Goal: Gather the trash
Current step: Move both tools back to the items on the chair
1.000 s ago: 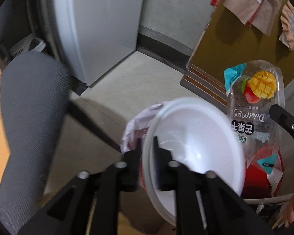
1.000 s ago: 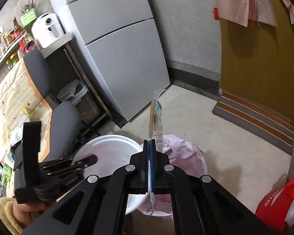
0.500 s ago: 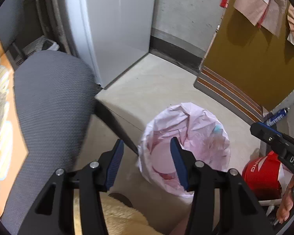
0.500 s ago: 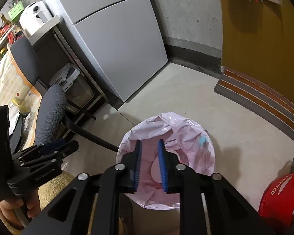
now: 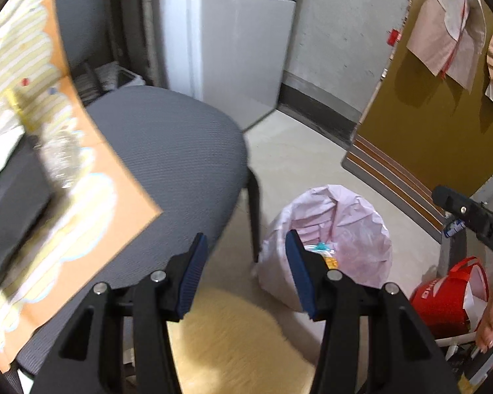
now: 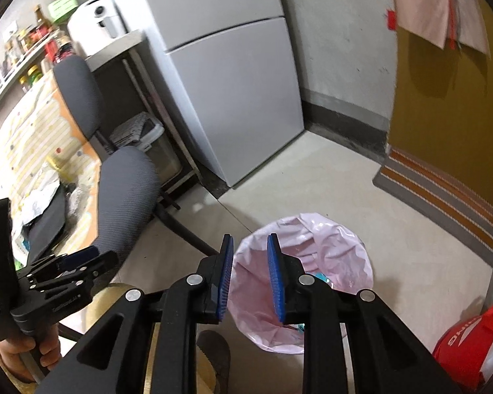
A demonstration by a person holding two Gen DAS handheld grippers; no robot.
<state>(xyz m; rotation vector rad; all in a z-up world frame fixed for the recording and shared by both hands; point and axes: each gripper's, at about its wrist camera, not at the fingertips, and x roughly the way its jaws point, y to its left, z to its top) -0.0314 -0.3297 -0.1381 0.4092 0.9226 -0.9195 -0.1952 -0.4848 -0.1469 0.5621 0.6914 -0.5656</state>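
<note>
A bin lined with a pink bag (image 5: 338,226) stands on the floor; it also shows in the right wrist view (image 6: 312,246). A snack packet (image 5: 322,252) lies inside it. My left gripper (image 5: 246,262) is open and empty, above the gap between chair and bin. My right gripper (image 6: 248,272) is open and empty, over the bin's left rim. The left gripper also shows at the left of the right wrist view (image 6: 82,259).
A grey office chair (image 5: 167,170) stands left of the bin. A table with a patterned cloth (image 6: 26,151) holds clutter (image 6: 39,197). A red bag (image 5: 450,298) sits right of the bin. A grey fridge (image 6: 226,75) and a striped mat (image 6: 443,193) lie beyond.
Both grippers opened and let go: the white bowl and the snack packet dropped into the bin. The left gripper has since swung left toward the chair and table.
</note>
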